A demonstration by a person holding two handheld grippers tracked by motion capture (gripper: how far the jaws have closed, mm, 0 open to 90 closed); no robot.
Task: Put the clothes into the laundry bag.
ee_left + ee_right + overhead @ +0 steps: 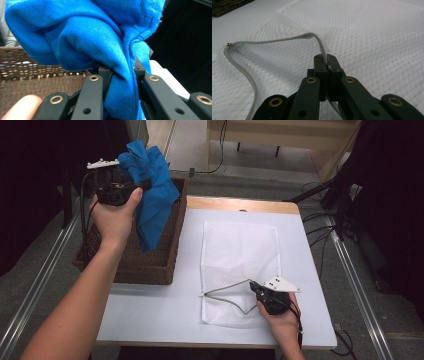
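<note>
A blue cloth [151, 190] hangs bunched above the brown wicker basket [150, 265], pinched by my left gripper [145, 184]. In the left gripper view the blue cloth [100, 45] is squeezed between the black jaws of my left gripper [120, 71]. A white mesh laundry bag [240, 255] lies flat on the white table [150, 305]. My right gripper [253, 285] is shut on the upper edge of the bag's grey zipper [225, 292], lifting the mouth open. The right gripper view has my right gripper [326, 62] clamped on the zipper [274, 41] over the mesh bag [374, 37].
The wicker basket stands on the table's left edge. Cables [325, 220] and a dark stand lie on the floor to the right. A wooden strip [240, 204] runs along the table's far edge. A fingertip [20, 105] shows at the bottom left of the left gripper view.
</note>
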